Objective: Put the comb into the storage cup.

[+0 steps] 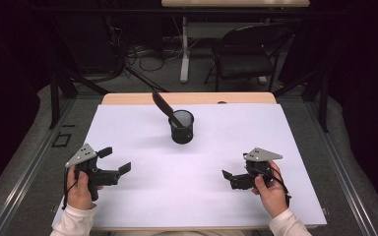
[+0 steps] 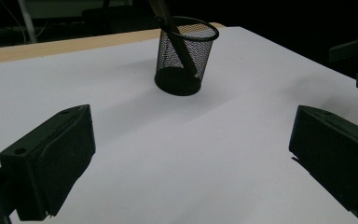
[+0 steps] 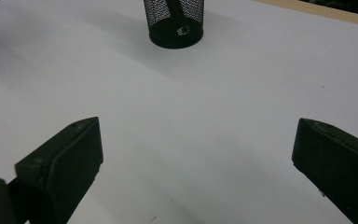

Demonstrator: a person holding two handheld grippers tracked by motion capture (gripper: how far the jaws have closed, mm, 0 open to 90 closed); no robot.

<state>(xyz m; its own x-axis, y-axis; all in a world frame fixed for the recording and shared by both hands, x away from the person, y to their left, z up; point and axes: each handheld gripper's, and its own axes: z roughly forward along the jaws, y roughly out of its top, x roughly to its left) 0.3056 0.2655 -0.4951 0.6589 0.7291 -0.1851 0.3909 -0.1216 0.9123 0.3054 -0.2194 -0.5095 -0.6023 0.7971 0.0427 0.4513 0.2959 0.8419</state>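
Hovering both grippers low and empty, mesh cup [image 1: 182,127] with its dark tool [image 1: 166,108] waiting mid-table.

Left gripper [image 1: 115,161] sits at about 8 o'clock on the white sheet [image 1: 295,162], jaws spread wide, nothing between them; right gripper [image 1: 228,175] at about 4 o'clock, jaws likewise apart and empty. Cup stands upright near table centre, toward 12 o'clock from the person, roughly 1 o'clock from the left gripper and 11 o'clock from the right. Tool inside leans with its long axis running from the cup floor up toward 11 o'clock, free end past the rim on the left-far side. Both grippers are well apart from the cup, about equally far; the lean favours the left one, I'd judge. In the left gripper view the cup [image 2: 183,55] lies ahead between the jaws; same in the right gripper view [image 3: 174,21].
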